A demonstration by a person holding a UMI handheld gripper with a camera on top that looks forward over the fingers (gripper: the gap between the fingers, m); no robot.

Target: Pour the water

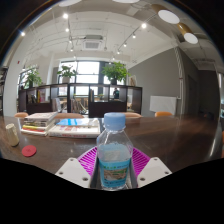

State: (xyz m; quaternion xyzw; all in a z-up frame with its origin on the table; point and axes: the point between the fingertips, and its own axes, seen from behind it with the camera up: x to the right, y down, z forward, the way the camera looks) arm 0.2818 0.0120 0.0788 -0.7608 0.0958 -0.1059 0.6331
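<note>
The water bottle (115, 155) is standing straight up between the gripper (114, 166) fingers, blue cap on top. Both pink pads (88, 160) are squeezing its sides, so it is being held tight for pouring. Beyond it, the brown table (170, 135) is holding a book (66, 127) and a small red lid (29, 151).

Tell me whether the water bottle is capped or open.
Capped: the water bottle stands upright between the gripper fingers with its blue cap on.
</note>
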